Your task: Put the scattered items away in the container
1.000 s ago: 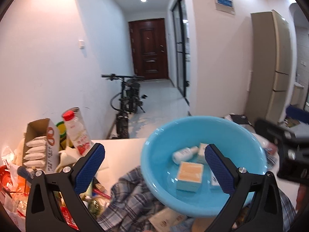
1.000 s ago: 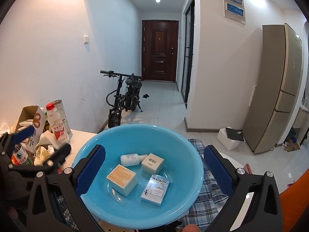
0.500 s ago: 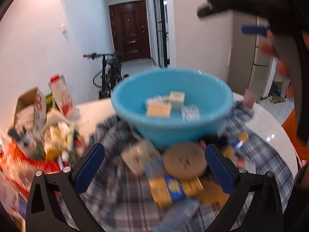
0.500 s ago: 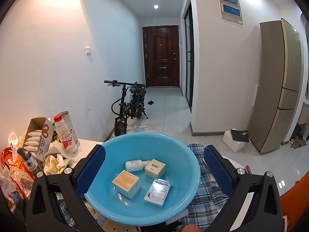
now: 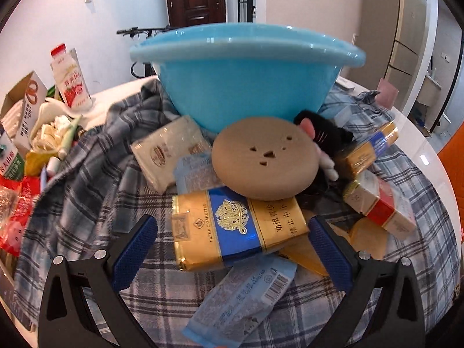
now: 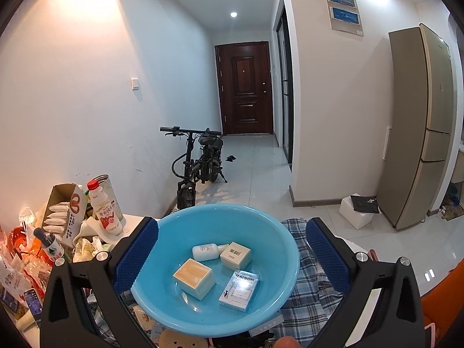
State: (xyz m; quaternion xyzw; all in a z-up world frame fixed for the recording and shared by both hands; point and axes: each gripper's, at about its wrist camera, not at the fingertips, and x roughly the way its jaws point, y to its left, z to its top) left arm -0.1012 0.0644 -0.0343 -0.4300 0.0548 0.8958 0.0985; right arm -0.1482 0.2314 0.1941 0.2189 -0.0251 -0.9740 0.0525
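A light blue basin (image 5: 246, 78) stands on a plaid cloth (image 5: 87, 203); seen from above, the basin (image 6: 284, 240) holds a white bottle (image 6: 206, 251), a beige box (image 6: 235, 255), a tan-topped box (image 6: 195, 277) and a blue-white carton (image 6: 239, 290). In front of it lie a gold-and-blue pack (image 5: 236, 229), a round tan disc (image 5: 265, 161), a pale blue sachet (image 5: 243, 298), a white packet (image 5: 168, 152), a red-and-white pack (image 5: 380, 206) and a black plush (image 5: 324, 136). My left gripper (image 5: 232, 256) is open, low over the gold-and-blue pack. My right gripper (image 6: 230, 256) hangs open above the basin, empty.
At the left stand a strawberry milk bottle (image 5: 69, 78), an open cardboard box (image 5: 26, 107), crumpled wrappers and red bags (image 5: 14, 211). A second gold-blue pack (image 5: 368, 150) lies right. The white table edge (image 5: 429, 156) curves at right. A bicycle (image 6: 200, 165) and fridge (image 6: 420, 124) stand beyond.
The left gripper has dropped and pulled back from above the basin to low over the scattered packs. The right gripper has risen slightly above the basin.
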